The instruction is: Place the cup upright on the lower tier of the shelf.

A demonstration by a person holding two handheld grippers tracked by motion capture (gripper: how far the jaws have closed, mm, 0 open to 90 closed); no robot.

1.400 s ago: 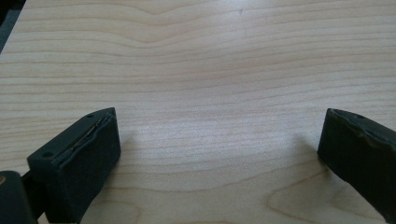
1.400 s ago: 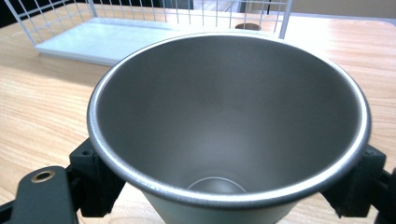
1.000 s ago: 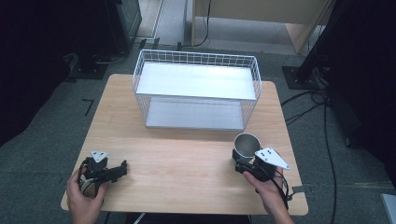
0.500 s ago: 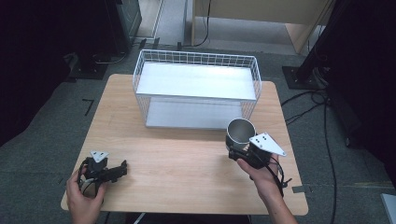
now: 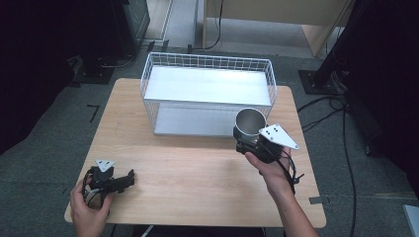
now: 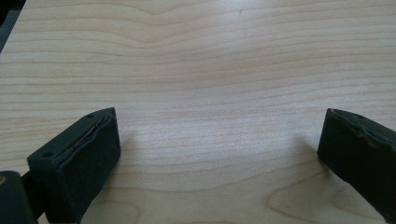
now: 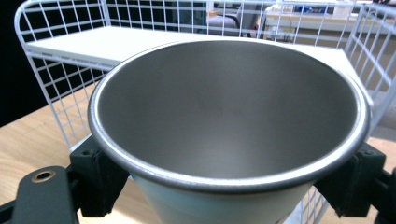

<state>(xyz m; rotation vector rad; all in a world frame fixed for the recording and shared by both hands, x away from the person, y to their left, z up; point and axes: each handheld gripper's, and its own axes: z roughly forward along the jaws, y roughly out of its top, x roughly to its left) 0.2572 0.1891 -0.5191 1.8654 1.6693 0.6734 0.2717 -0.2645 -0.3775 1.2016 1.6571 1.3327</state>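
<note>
Right gripper [image 5: 251, 140] clamped on the cup [image 5: 248, 123], upright, mouth up, just in front of the basket [image 5: 148, 79]'s near wall, toward its right end. Clearance over the top wire is hard to judge. Left gripper [image 5: 129, 176] sits apart, idle on the desk [image 5: 197, 168].

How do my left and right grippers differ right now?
The right gripper is shut on the steel cup; the left gripper is open with nothing between its jaws. The right is raised beside the wire basket; the left sits low at the table near corner. Both are black and hand-held.
</note>
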